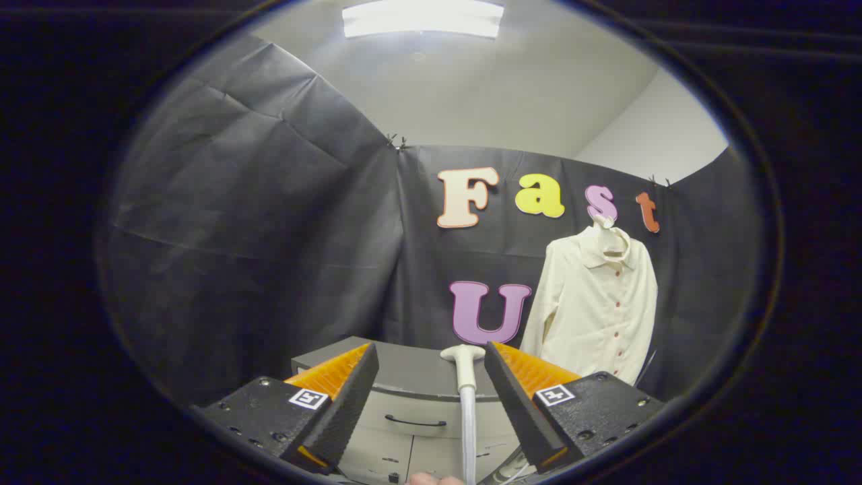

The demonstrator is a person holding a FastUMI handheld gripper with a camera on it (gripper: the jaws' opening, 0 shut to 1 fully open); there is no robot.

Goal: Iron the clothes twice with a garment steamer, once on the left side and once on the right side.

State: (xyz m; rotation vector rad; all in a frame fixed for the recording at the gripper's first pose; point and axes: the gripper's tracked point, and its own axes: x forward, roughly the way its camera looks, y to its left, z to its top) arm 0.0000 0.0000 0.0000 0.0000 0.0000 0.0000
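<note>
A cream button-up shirt hangs on a hanger against the booth wall, beyond and to the right of my fingers. The white garment steamer stands upright between my fingers, its flat head up, nearer the right finger. My gripper is open; neither finger touches the steamer's handle. The steamer's lower handle runs down out of sight between the fingers.
A grey cabinet with a drawer handle stands just ahead, below the fingers. A fingertip of a person shows at the steamer's base. Black cloth walls close in on the left and behind.
</note>
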